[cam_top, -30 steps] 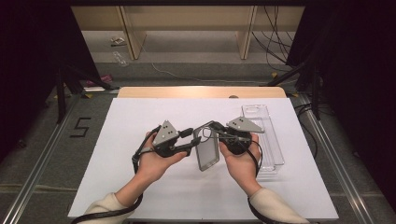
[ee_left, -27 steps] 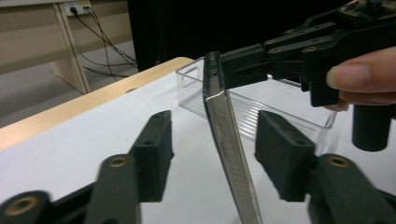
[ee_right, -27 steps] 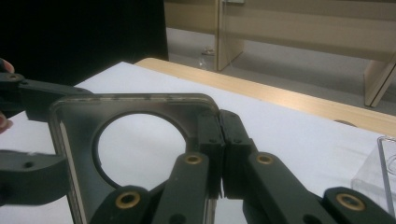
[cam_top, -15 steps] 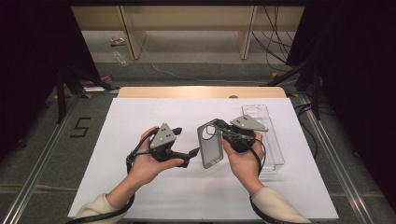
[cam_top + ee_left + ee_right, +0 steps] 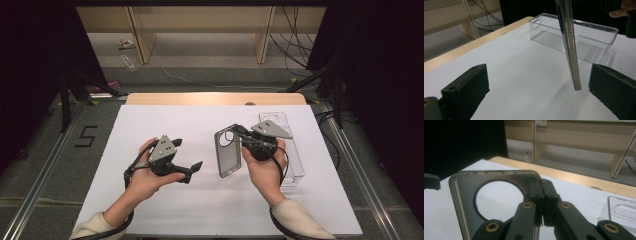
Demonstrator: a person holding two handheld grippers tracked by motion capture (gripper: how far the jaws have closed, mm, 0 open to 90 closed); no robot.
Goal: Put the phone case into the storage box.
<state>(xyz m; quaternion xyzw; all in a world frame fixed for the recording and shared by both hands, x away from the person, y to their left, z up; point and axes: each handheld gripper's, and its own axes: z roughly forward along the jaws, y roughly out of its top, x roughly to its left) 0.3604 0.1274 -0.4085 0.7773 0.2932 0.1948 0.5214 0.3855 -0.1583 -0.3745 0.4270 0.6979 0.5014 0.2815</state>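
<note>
Handing over of a smoky translucent phone case with a round camera opening [image 5: 228, 154], now held by the right gripper [image 5: 239, 136] alone.

From the high view, the case is seen clamped by its upper corner between the shut jaws of the right gripper, lifted clear of the white table sheet [image 5: 150, 125]; the left gripper [image 5: 192, 167], jaws just opened wide and empty, is held apart to its side. In the left gripper view, the case [image 5: 570, 47] hangs edge-on between and beyond the spread jaws, untouched, before a clear rectangular plastic tray [image 5: 574, 37]. In the right gripper view, the pads [image 5: 541, 195] are pressed on the case rim [image 5: 496, 173] beside the opening. Lowering into the tray is judged likely next, calling for a steady, level carry.
</note>
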